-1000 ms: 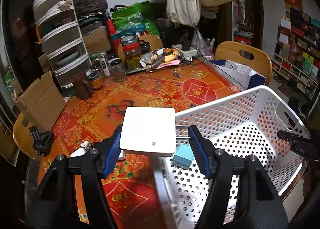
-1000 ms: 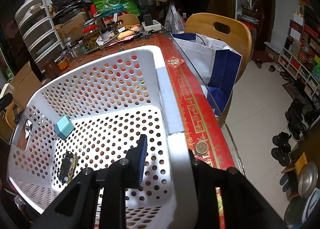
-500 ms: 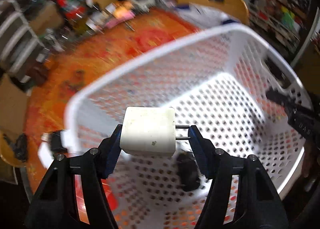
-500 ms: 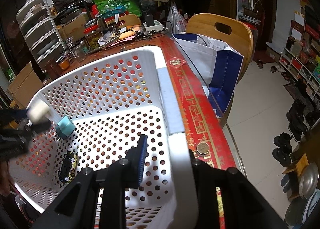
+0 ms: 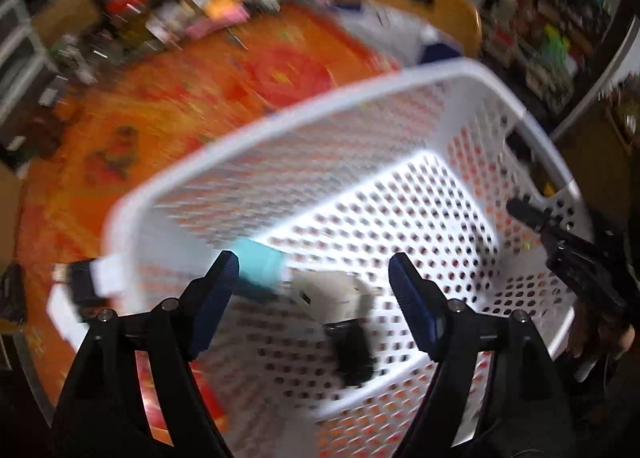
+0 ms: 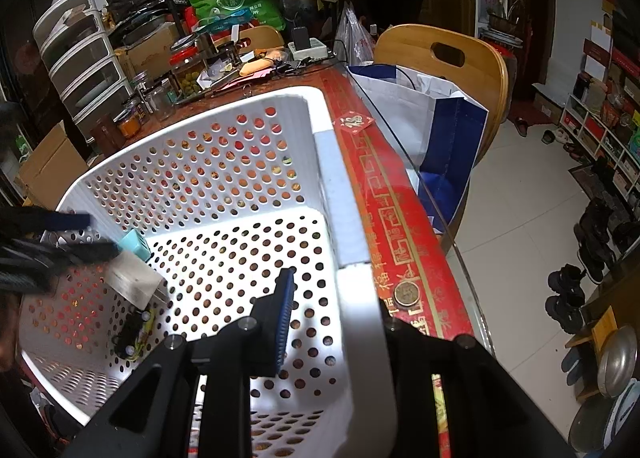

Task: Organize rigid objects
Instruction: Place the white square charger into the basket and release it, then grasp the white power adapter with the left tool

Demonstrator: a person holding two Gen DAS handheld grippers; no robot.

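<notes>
Cluttered red-patterned worktop (image 6: pixel 384 193) carries the white perforated basket (image 5: pixel 280 125), where the left hand-held gripper (image 5: pixel 314 278), clenched on the white box (image 5: pixel 332 292) a moment ago, now gapes released above it, so that square-cornered piece lies tilted inside beside a teal block (image 5: pixel 260 270) while the right hand-held gripper (image 6: pixel 336 322) clamps the basket's rim.

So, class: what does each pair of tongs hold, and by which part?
The left tongs are open and hold nothing; the white rectangular box lies in the white perforated plastic basket. The right tongs clamp the basket's side wall at its rim.
</notes>
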